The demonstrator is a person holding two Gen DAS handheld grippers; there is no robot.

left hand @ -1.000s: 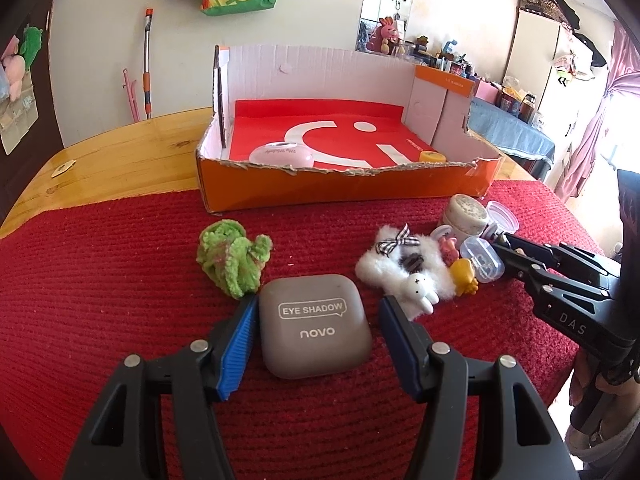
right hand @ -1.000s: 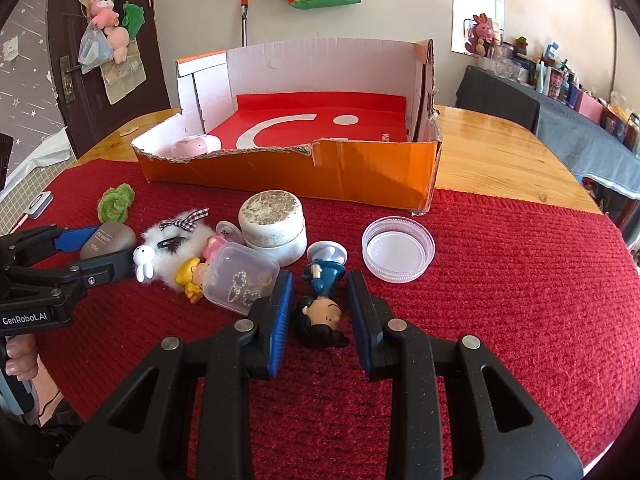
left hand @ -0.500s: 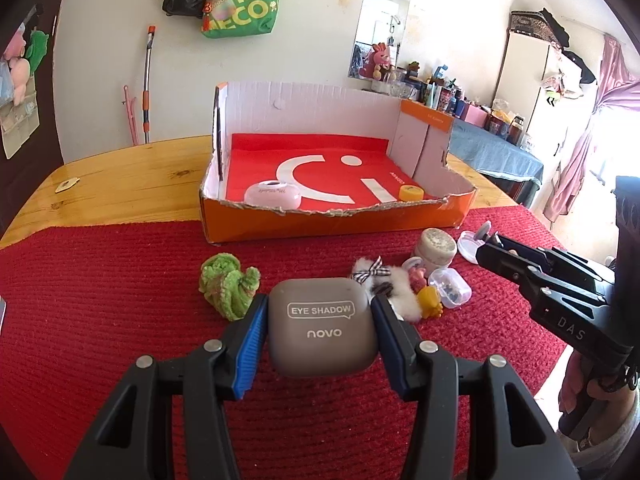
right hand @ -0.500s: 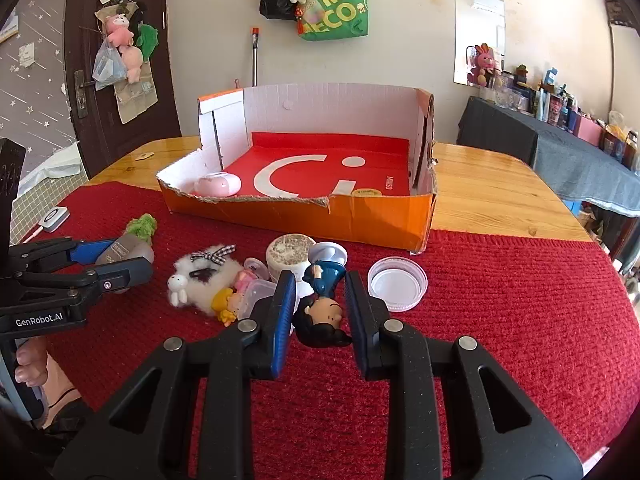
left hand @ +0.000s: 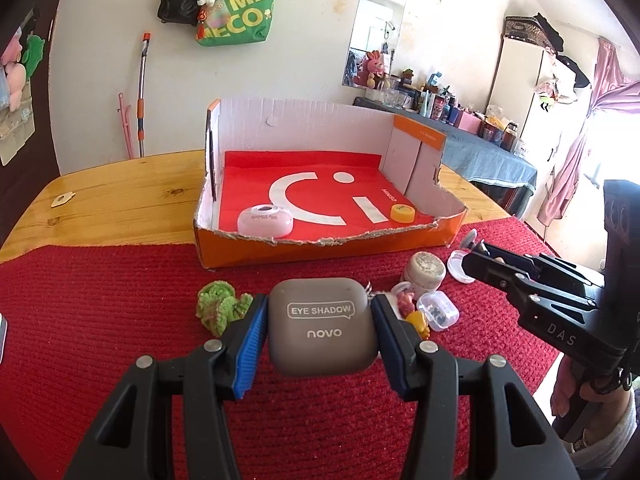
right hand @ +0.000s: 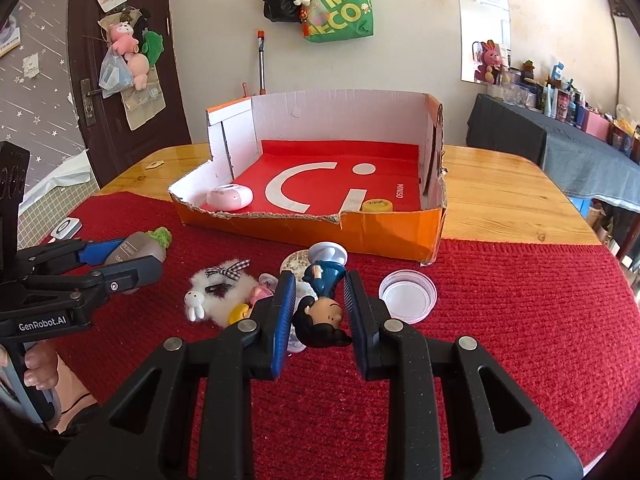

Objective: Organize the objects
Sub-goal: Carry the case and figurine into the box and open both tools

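Observation:
My left gripper (left hand: pixel 318 332) is shut on a grey eye shadow case (left hand: pixel 322 326) and holds it above the red cloth (left hand: pixel 100 320). My right gripper (right hand: pixel 318 306) is shut on a small doll figure (right hand: pixel 322 300) in a blue suit, head toward the camera, lifted off the cloth. Ahead stands an open orange cardboard box (left hand: pixel 320 246) with a red floor; a pink round case (left hand: pixel 264 221) and a yellow cap (left hand: pixel 403 213) lie inside. In the right wrist view the same box (right hand: pixel 360 226) sits just beyond the doll.
On the cloth lie a green plush (left hand: pixel 220 308), a white fluffy bunny clip (right hand: pixel 218 294), a small clear box (left hand: pixel 437 312), a round jar (left hand: pixel 426 272) and a clear lid (right hand: pixel 408 294). Bare wooden table (right hand: pixel 500 200) surrounds the box. A hand (right hand: pixel 40 364) grips the left tool.
Both grippers have risen from the cloth, the left with the eye shadow case and the right with the doll. The box and loose items now look lower and farther away.

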